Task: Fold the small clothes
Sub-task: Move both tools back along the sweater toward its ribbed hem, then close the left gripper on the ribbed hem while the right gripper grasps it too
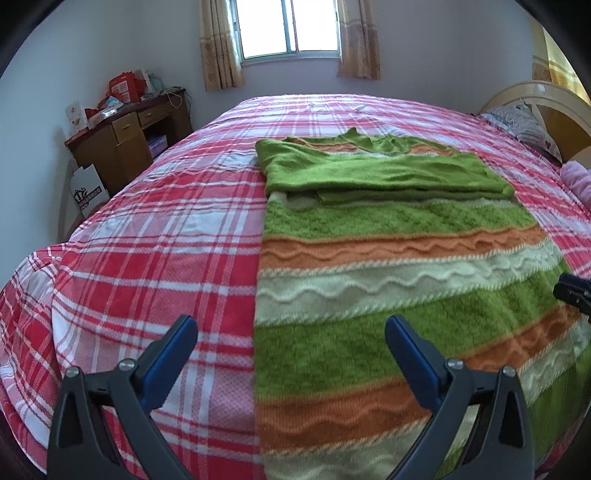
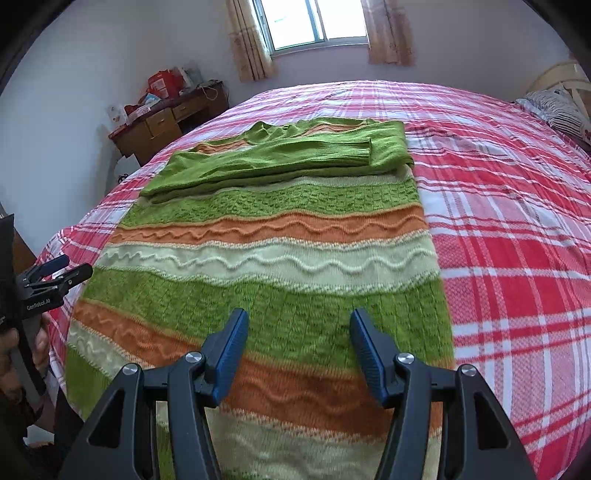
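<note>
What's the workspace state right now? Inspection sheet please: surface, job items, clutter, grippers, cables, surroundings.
Surface: bed under a red-and-white plaid cover, lightly wrinkled.
Job's things: striped knit sweater lying flat, both green sleeves folded across the chest; hem end not yet folded.
Clutter: pillow by the headboard; a pink item at the right edge of the left view.
Grippers: left gripper open, empty, over the sweater's left edge; right gripper open, empty, over its lower part.
Cables: cord on the desk.
Surroundings: cluttered desk, curtained window.

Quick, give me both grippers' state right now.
Left gripper: open, holding nothing, above the sweater's left edge.
Right gripper: open, holding nothing, above the sweater.
</note>
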### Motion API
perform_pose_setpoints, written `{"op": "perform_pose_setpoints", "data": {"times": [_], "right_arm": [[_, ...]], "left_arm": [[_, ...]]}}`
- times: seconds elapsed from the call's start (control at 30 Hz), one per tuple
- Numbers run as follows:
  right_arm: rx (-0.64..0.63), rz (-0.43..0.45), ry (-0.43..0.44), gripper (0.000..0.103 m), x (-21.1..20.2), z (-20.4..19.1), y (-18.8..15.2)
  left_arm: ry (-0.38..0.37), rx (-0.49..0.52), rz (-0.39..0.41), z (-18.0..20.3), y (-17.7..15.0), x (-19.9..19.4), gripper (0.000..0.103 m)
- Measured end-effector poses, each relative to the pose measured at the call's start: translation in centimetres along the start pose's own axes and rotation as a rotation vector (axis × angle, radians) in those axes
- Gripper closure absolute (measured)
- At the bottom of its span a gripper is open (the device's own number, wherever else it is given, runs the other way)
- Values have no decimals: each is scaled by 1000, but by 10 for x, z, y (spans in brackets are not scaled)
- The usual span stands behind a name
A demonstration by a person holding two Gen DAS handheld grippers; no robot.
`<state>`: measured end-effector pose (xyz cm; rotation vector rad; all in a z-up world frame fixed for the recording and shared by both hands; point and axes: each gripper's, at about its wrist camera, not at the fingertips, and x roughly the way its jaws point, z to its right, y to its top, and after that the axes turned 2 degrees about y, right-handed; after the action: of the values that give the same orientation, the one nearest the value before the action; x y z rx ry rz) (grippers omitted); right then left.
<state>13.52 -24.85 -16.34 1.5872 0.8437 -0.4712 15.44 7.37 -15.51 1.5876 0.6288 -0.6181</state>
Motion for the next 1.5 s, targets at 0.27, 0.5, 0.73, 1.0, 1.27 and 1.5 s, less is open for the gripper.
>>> {"op": "perform_pose_setpoints", "data": {"times": [0.27,0.5,0.73,1.0,1.27,1.5], "right_arm": [[-11,0,-3,44,-15,-3,-18],[-17,-11,1,44,-30,-8,-38],[-27,-10,-1,42,-46,-13,-61],[-52,16,-40,42,-71,-17,-91],[-37,67,-107,42,-96,-3,-100],[34,61,-164,42,-109,23,-109]], "left_arm": [[-19,29,-34,-5,-19,-9,0],[-68,25,-80,-12,-38,-21,1],[-167,8,-154,-19,-63,-34,20],[-290,-100,-278,-27,-97,-35,36],[-286,-75,-281,-10,-110,-41,46],[-301,-8,-230,-1,-105,-56,94]]}}
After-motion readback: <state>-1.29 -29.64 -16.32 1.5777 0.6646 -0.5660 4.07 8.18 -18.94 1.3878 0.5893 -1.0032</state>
